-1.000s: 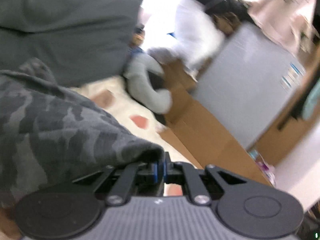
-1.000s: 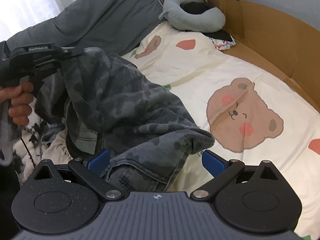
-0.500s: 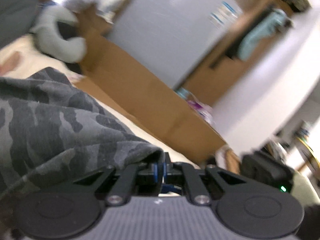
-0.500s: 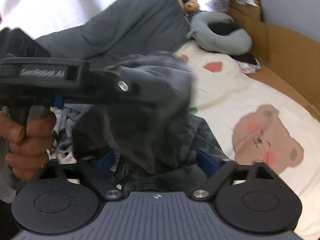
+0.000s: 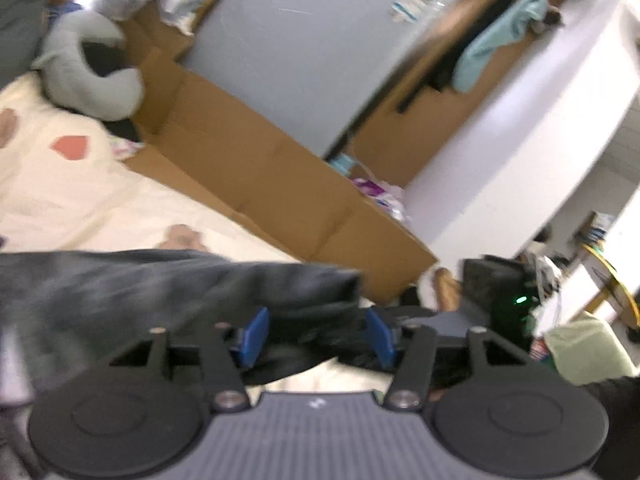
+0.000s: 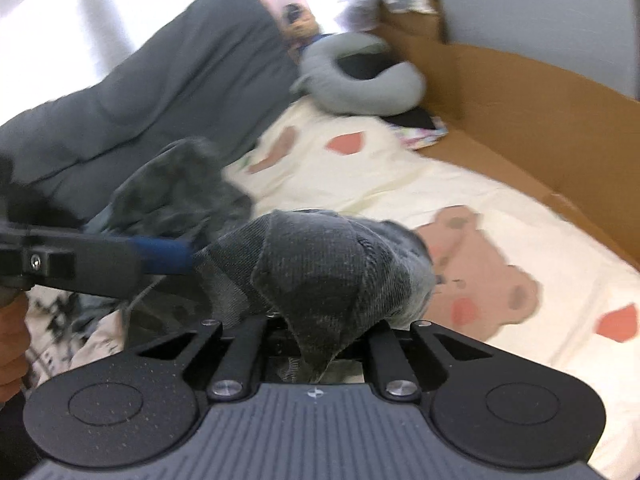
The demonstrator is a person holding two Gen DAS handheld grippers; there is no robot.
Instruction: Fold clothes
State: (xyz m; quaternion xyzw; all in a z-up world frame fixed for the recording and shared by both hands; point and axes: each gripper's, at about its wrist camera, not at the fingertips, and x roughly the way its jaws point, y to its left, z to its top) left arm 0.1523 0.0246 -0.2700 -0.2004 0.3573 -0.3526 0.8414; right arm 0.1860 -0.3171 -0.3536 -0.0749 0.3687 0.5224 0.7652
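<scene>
bear-print bed sheet (image 6: 460,184) lies below; left hand-held gripper (image 5: 316,334) is opening around the camo garment (image 6: 320,264) while the right hand-held gripper (image 6: 316,340) closes, pinching it; a thin bite could slip.

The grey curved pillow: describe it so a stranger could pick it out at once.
Start at the cream bedsheet printed with bears and hearts, and follow it to its far end, where the brown cardboard meets the dark grey cushion. The neck pillow lies there. It is the only light grey, horseshoe-shaped thing, curled around a black patch.
</scene>
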